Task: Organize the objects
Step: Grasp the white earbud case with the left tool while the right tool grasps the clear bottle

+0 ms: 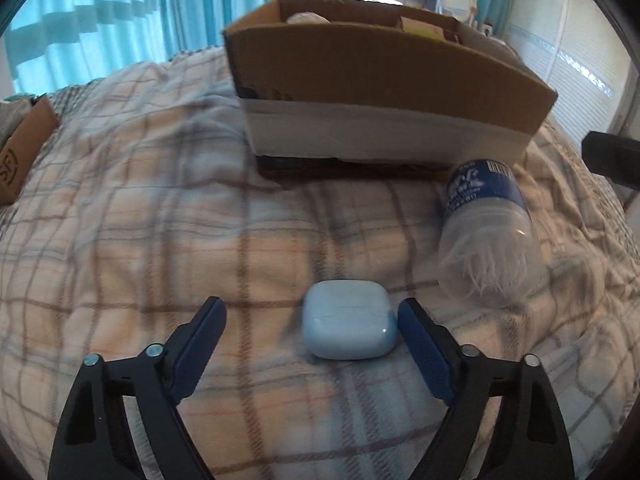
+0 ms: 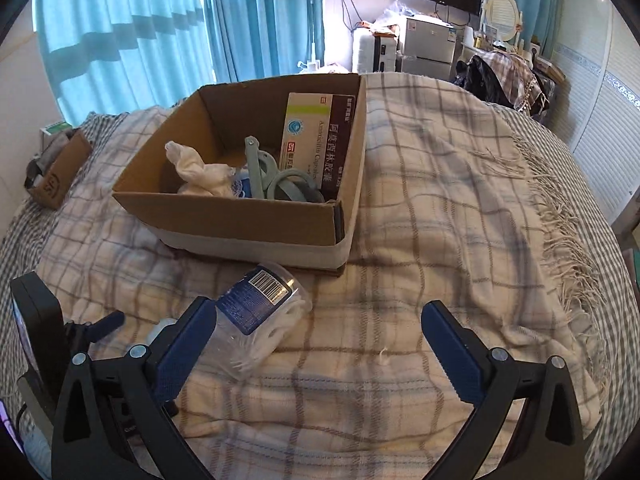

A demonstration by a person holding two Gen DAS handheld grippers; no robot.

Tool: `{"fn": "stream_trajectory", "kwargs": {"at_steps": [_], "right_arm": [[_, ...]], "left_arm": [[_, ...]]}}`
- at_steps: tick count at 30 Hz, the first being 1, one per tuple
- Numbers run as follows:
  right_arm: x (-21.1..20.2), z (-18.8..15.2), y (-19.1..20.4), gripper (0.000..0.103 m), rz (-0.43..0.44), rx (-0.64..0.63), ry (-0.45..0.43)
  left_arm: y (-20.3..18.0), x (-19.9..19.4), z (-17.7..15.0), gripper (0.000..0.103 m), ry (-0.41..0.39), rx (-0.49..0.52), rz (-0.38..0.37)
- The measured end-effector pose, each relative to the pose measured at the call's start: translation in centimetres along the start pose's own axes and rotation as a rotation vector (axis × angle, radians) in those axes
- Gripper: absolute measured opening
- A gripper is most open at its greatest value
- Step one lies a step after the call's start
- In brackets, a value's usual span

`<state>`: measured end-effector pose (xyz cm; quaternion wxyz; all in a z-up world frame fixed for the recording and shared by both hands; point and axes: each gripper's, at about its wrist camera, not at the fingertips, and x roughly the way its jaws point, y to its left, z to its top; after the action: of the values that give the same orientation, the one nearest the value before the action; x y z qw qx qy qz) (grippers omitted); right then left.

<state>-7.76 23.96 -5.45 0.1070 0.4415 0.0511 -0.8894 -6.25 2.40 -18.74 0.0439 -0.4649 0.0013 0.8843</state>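
A pale blue earbud case (image 1: 349, 321) lies on the plaid blanket, just ahead of my open left gripper (image 1: 311, 307), close to its right finger (image 1: 424, 350). A clear plastic jar with a blue label (image 1: 486, 228) lies on its side to the right, also in the right wrist view (image 2: 260, 312). The cardboard box (image 1: 384, 92) stands behind; the right wrist view shows its rim (image 2: 240, 208) and inside it a medicine carton (image 2: 316, 140), white cloth (image 2: 200, 176) and grey-green tools (image 2: 276, 180). My right gripper (image 2: 318, 314) is open and empty above the blanket.
A small cardboard box (image 2: 60, 172) sits at the far left of the bed. The blanket's fringe (image 2: 560, 232) runs along the right. Curtains, a fridge and a dresser stand beyond the bed. The left gripper's body (image 2: 40, 340) shows at the left edge.
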Motion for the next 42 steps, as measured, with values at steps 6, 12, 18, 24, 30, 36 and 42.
{"fn": "stream_trajectory", "kwargs": {"at_steps": [6,12,18,24,30,36,42], "right_arm": [[0.8,-0.3,1.1,0.102,-0.004,-0.038,0.02],[0.6,-0.6,2.3,0.102,0.022,-0.062,0.016],[1.7,-0.8,4.3,0.102,0.066,-0.013,0.038],[5.2,-0.4,4.6,0.102,0.053,0.147,0.069],[8.5,-1.4,4.8,0.102,-0.006,0.198,0.151],[8.5,-1.8,5.3,0.088,0.028,0.148,0.164],[6.2,-2.2,5.2,0.079,0.095,0.08,0.168]], "left_arm": [[-1.2,1.0,-0.4,0.051,0.051,0.037,-0.087],[1.7,-2.2,0.2,0.051,0.026,-0.082,-0.067],[4.8,-5.2,0.8,0.051,-0.045,-0.168,0.019],[7.8,-3.6,1.5,0.051,-0.009,-0.221,0.037],[8.3,-2.7,1.1,0.051,0.004,-0.24,0.015],[8.4,-2.3,0.9,0.051,0.012,-0.235,0.007],[7.9,-2.3,0.7,0.051,0.011,-0.221,0.0]]}}
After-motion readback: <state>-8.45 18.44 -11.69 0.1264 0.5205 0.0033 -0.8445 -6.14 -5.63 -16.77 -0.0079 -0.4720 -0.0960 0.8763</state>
